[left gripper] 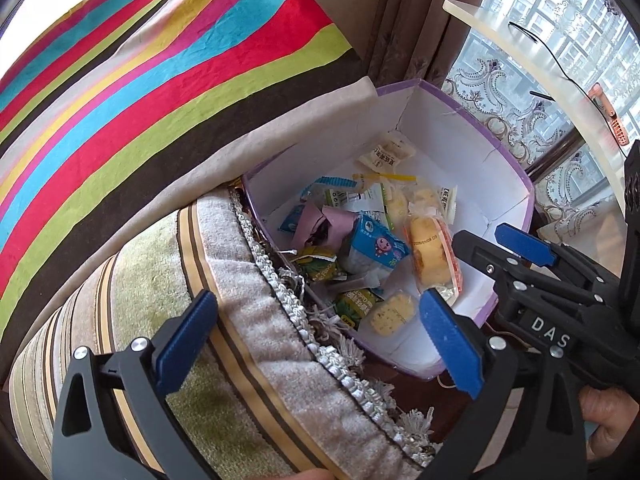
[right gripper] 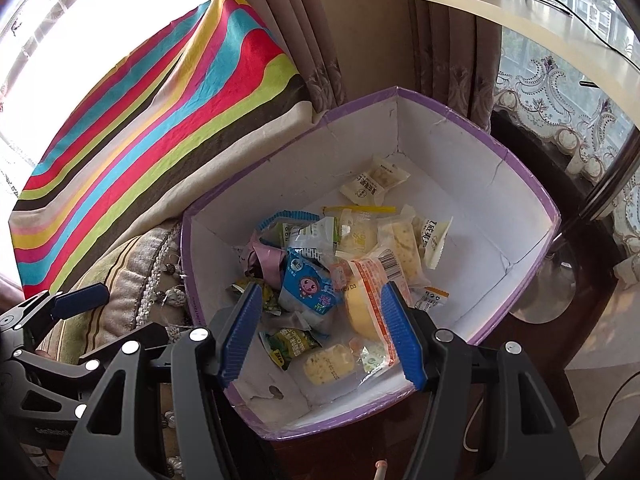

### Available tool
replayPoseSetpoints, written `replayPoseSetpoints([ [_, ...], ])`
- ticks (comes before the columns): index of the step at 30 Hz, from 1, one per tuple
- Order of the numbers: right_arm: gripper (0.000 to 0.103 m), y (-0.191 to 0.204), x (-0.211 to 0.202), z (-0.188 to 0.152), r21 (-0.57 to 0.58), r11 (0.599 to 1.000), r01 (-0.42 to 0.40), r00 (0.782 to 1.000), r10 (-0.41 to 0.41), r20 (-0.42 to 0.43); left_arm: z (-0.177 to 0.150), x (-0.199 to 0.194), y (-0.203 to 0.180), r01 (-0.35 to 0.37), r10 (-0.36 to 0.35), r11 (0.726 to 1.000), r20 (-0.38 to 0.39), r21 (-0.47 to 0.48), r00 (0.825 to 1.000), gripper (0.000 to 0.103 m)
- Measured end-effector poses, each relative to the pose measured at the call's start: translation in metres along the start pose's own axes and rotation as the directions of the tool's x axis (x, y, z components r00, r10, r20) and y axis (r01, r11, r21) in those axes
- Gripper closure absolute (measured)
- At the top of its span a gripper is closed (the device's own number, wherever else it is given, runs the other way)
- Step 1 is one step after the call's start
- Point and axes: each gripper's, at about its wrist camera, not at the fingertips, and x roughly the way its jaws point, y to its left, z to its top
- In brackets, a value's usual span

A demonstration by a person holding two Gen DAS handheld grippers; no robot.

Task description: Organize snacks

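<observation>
- The right gripper hangs over the near end of the purple-rimmed box, its blue pads spread wide with nothing between them.
- Below its fingers and a little ahead lies an orange-wrapped yellow cake; its long axis runs away from the gripper, the barcode end pointing to the box's far wall.
- Just left of that cake sits a blue cartoon packet, tilted, with green packets nearer the gripper.
- Farther ahead lie pale yellow cakes in clear wrap, then two white sachets close to the far corner.
- The left gripper is also wide open and empty; it hovers over the striped cushion edge, with the box ahead and to its right.
- Its right finger overlaps the box's near rim in this view; whether they touch I cannot tell.
- Beyond the box and to the left leans a bright striped pillow.
</observation>
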Motion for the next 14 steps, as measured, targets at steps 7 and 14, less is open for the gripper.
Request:
replayPoseSetpoints([
  [7, 0.042, -0.001, -0.004, 0.000, 0.006, 1.000, 0.013, 1.000, -0.013, 0.010, 0.001, -0.002, 0.000, 0.012, -0.012, 1.000, 0.026, 0.005, 1.000, 0.002],
  [14, 0.036, 0.019, -0.016, 0.007, -0.028, 0.999, 0.036, 0.998, -0.034, 0.049, 0.002, -0.014, 0.020, 0.049, -0.046, 0.997, 0.043, -0.059, 0.998, 0.002],
])
